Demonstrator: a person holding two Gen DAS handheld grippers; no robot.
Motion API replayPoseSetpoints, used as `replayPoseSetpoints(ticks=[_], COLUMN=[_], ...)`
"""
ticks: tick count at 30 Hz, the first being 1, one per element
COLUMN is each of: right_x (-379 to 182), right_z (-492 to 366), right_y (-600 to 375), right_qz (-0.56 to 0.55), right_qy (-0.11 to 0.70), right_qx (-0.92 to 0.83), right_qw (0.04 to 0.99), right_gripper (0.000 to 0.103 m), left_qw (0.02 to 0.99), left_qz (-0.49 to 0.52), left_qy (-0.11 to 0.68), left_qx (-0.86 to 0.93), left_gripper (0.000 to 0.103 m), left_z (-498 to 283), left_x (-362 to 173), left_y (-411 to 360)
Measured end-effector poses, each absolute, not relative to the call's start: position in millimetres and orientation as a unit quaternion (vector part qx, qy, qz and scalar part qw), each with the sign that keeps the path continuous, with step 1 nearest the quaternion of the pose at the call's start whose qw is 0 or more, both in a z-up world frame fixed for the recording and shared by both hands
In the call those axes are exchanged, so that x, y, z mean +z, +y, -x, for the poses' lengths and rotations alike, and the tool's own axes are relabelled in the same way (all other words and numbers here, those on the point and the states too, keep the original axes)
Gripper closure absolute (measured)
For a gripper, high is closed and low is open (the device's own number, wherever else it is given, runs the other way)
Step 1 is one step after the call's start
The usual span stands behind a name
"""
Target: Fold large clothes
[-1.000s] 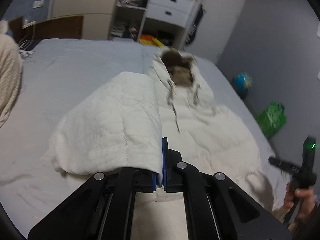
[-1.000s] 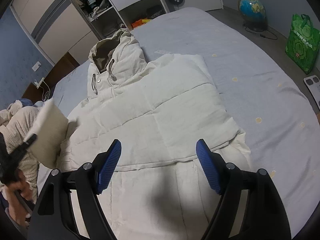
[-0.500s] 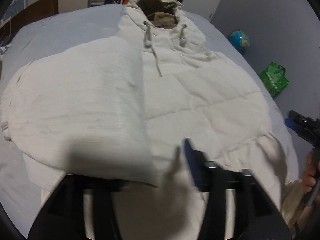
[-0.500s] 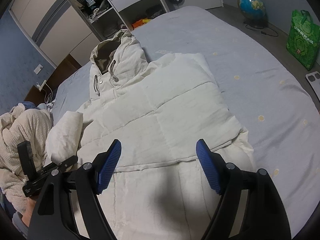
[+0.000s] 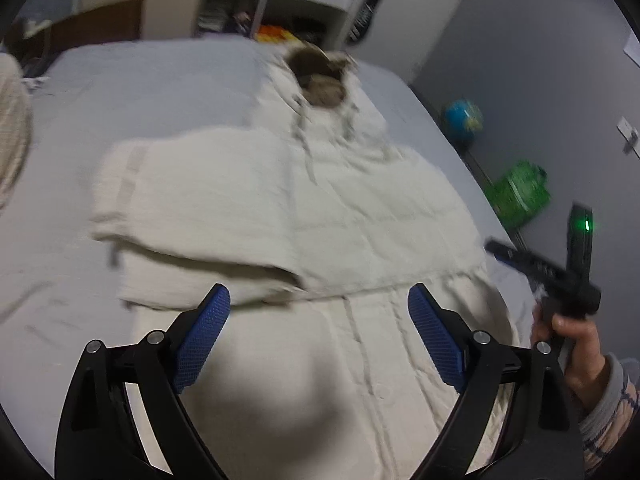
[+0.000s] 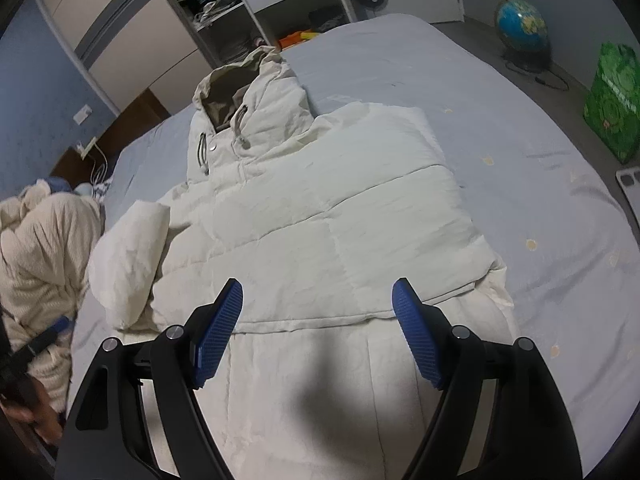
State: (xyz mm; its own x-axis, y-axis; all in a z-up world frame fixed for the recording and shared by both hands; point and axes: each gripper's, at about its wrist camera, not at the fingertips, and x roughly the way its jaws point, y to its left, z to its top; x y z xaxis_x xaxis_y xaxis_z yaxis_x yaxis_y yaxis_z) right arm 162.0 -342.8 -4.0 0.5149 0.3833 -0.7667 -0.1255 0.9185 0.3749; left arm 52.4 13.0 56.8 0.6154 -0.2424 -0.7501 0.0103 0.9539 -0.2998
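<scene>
Cream hooded jacket (image 6: 320,208) spread flat on the grey bed (image 6: 520,160), hood (image 6: 236,92) toward 12 o'clock near the shelves (image 6: 224,12), hem toward 6 o'clock under both cameras. Right sleeve folded across the chest, its edge running straight across just beyond the right gripper (image 6: 318,300). Left sleeve (image 5: 192,208) folded in over the body at about 10 o'clock in the left wrist view, blurred, lying loose and clear of the fingers. Left gripper (image 5: 318,302) hanging above the lower front of the jacket, jaws opening and already wide apart, nothing between the blue pads (image 5: 204,336). Right gripper likewise spread wide over the hem, empty, pads off the fabric. Seen from the left wrist at 3 o'clock: the right hand (image 5: 568,344) wrapped round its black handle, a green light glowing on top, striped cuff below. Seen from the right wrist at 8 o'clock: part of the left gripper and the hand (image 6: 28,412) holding it, low at the frame edge. Knitted cream garment (image 6: 44,248) heaped at 9 o'clock on the bed, apart from the jacket. Globe (image 6: 520,26) and green bag (image 6: 612,104) on the floor at 2 o'clock, beyond the bed's far side.
</scene>
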Motion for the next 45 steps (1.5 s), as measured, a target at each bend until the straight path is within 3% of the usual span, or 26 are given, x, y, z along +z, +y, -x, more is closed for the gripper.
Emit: replayPoseSetpoints(ticks=[17,32,45], right_x=[10,31,-2], right_z=[-145,-135,-134], right_y=[-240,-8,92], right_qz=[0.005,0.153,0.279], right_qy=[0.469,0.45,0.429], right_qx=[0.223,0.334,0.301], right_qw=[0.855,0.814,0.805], right_gripper=[0.03,0.03,0.03], left_qw=[0.885,0.872,0.84], left_qz=[0.272,0.308,0.337], left_qy=[0.365,0.352,0.351], left_qx=[0.097,0.143,0.241], left_gripper=[0.01,0.01,0.007], left_z=[-20,1,19], left_x=[73,76,66], left_y=[188,250,295])
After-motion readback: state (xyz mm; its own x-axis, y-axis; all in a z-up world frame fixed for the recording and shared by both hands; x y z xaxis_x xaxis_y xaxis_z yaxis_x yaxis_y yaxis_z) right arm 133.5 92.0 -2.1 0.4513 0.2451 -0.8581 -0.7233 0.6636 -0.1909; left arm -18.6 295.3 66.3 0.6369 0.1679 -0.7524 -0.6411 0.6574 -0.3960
